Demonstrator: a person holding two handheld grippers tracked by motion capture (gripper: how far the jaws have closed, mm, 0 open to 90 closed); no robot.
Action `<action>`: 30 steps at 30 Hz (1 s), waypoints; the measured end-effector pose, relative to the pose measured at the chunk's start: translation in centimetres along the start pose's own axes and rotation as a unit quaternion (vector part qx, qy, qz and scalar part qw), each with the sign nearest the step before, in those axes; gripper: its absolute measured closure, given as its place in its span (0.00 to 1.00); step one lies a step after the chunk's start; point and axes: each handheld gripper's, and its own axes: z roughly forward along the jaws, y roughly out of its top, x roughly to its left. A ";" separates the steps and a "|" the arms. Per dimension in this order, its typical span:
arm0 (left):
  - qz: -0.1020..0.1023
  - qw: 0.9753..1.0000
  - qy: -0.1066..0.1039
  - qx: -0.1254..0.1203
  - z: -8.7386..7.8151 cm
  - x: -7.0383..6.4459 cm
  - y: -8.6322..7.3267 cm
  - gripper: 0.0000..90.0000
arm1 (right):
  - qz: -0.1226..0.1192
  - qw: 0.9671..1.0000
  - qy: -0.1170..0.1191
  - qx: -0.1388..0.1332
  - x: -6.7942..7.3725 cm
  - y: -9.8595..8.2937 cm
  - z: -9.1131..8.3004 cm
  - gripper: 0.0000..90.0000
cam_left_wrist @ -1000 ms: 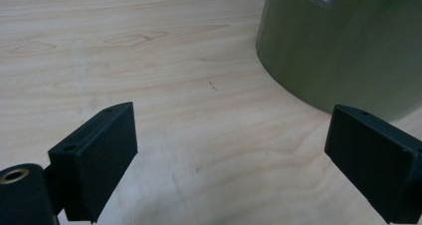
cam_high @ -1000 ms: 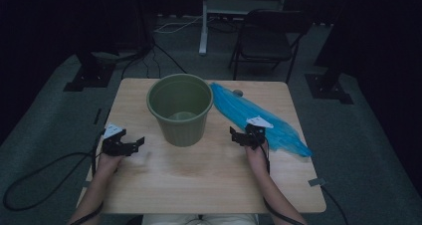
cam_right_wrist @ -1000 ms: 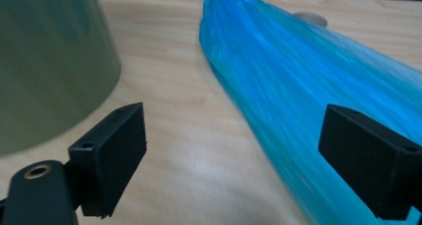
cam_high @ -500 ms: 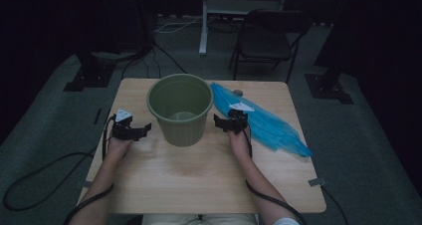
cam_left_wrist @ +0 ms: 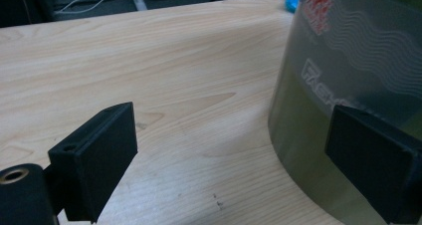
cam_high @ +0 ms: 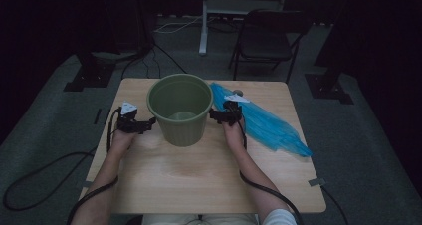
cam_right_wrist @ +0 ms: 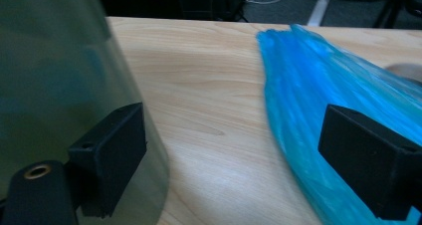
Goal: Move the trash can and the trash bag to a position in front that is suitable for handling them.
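Flanking green bucket | left gripper, right gripper level | jaws wide, empty

**Three cameras around one bucket**

From above our side of the counter we look forward and down on the whole top. The left tongs carry a camera skimming low over the wood, very close to the green bucket. The right tongs carry another, equally near, facing bucket and blue bag. All three views share the bucket and counter.
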 end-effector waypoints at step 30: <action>0.054 0.998 -0.031 0.024 -3.5 -3.9 -1.3 0.08 | -0.003 0.999 0.047 0.022 -0.1 -2.0 -4.0 0.19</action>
